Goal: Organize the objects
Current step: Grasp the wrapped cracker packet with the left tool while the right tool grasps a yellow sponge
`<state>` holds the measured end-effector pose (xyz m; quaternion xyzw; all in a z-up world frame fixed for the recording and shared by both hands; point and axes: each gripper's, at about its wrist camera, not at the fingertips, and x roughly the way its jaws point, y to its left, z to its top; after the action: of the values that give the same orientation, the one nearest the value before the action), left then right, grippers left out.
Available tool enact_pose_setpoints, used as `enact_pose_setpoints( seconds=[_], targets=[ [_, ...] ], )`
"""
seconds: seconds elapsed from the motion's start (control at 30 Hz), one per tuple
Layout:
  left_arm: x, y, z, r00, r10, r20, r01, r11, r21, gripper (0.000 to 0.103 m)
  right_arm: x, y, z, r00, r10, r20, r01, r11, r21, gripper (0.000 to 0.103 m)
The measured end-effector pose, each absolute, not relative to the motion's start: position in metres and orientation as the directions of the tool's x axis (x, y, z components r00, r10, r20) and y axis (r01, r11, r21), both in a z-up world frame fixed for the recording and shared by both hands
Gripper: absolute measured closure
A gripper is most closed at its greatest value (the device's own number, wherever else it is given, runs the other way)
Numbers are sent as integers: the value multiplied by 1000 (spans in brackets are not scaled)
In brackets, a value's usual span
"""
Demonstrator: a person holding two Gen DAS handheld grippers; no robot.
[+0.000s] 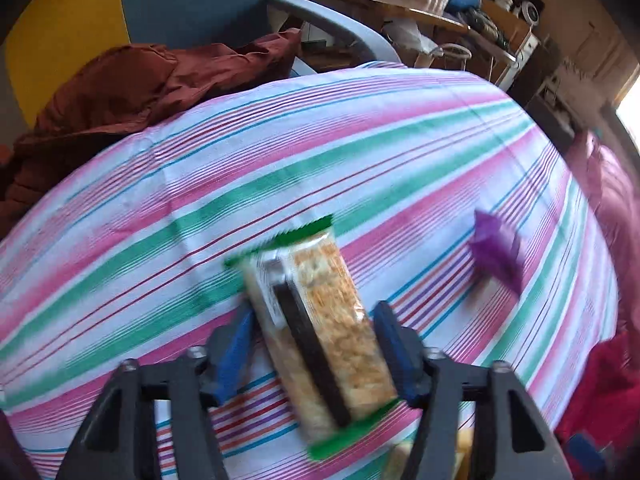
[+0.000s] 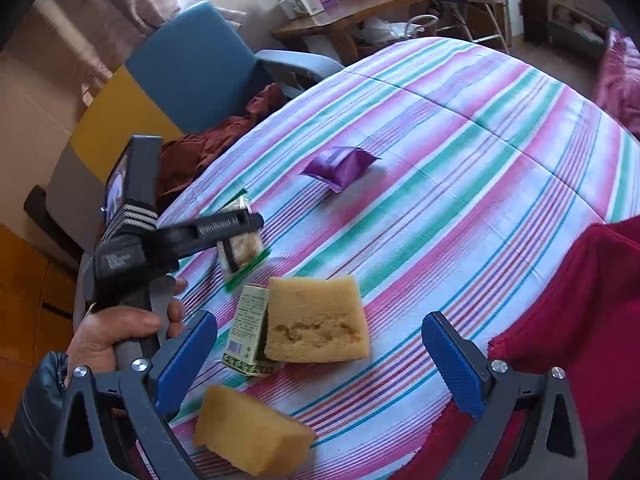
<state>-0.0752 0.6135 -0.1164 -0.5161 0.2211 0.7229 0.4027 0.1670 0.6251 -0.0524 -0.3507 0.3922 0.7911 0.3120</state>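
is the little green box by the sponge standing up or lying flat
Lying flat: the green box rests on its broad printed side on the striped cloth, against the sponge.

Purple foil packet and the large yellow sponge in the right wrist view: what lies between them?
Nothing: only bare striped tablecloth lies between the purple foil packet and the large yellow sponge. The right wrist view shows this clearly.

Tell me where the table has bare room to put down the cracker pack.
Free: striped cloth beyond and right of the purple packet. Crowded: near edge, where two sponges and the small box sit close together, beside the cracker pack.
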Motion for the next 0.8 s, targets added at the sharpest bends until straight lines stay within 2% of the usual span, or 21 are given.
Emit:
enact_pose_setpoints(
  seconds=[0.1,0.33,0.53,0.8],
  targets=[
    [-78,591,-116,-127,372,-920,-814,-568,-117,57,164,623,-53,-558,215,-802,-763,-512,394,0],
    [-72,511,-114,-156,379,-912,-802,-587,-106,57,154,621,-62,-564,132,-815,-730,-541,418,0],
    [-42,429,-111,-181,386,-905,-765,-634,-118,57,136,604,-68,-561,50,-826,-667,-618,416,0],
    [3,368,-109,-226,415,-881,-733,-668,-127,57,119,573,-68,-539,20,-842,-593,-718,363,0]
  ],
)
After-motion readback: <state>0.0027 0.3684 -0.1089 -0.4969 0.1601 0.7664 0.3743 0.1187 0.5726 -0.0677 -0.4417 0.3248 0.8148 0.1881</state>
